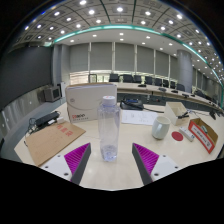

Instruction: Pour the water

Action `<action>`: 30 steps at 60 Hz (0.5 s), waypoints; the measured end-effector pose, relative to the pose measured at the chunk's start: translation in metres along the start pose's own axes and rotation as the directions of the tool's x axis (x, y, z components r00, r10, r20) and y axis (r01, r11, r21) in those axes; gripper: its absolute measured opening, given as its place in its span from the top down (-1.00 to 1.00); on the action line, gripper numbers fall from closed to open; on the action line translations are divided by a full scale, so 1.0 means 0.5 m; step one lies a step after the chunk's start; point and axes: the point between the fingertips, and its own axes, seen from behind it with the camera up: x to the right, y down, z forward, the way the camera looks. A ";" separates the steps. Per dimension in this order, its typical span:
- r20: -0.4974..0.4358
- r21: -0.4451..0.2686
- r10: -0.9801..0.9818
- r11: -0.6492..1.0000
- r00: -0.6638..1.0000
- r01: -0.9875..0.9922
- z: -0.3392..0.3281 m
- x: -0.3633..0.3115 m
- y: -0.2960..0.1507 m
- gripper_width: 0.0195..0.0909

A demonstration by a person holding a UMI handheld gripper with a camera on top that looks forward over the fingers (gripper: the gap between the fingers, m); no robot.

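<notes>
A clear plastic water bottle [109, 127] with a white cap stands upright on the pale table [112, 172], just ahead of my fingers and centred between them. My gripper [112, 160] is open, its magenta pads [77, 158] spread wide to either side of the bottle's base without touching it. A light grey-green cup [161, 127] stands on the table to the right of the bottle, farther away.
A flat brown cardboard sheet [50, 140] lies left of the bottle. To the right are a small red round object [178, 136] and a brown box with a red label [204, 134]. A white box [92, 100] stands behind the bottle. Desks and chairs fill the room beyond.
</notes>
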 end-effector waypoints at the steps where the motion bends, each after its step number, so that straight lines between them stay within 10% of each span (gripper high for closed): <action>1: -0.002 0.010 0.003 1.000 1.000 -0.003 0.014 -0.005 -0.003 -0.85; 14: -0.046 0.101 0.015 0.995 0.999 -0.011 0.173 -0.021 -0.042 -0.69; 30: -0.076 0.107 0.027 0.994 0.997 -0.019 0.242 -0.019 -0.048 0.33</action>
